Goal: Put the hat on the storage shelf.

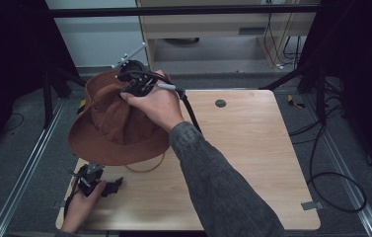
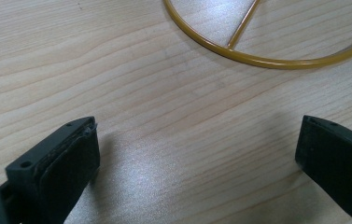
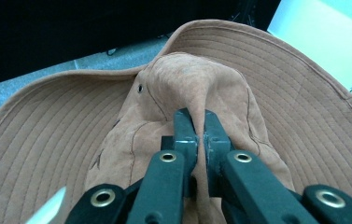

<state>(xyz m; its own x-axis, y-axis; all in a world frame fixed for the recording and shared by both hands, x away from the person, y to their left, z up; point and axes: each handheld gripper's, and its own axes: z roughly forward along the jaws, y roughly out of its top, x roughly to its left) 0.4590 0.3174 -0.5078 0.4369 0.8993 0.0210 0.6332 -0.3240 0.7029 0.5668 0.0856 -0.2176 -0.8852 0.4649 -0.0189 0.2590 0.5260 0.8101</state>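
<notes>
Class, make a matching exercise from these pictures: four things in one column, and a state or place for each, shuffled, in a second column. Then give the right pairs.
Things:
1. hat
2. left gripper
3. right gripper
4. yellow ring

States:
A. jaws wide apart, with nothing between them
B. lies flat on the table
C. brown, held up off the table
D. shut on a fold of the crown

Pairs: 1-C, 2-A, 3-D, 4-B
</notes>
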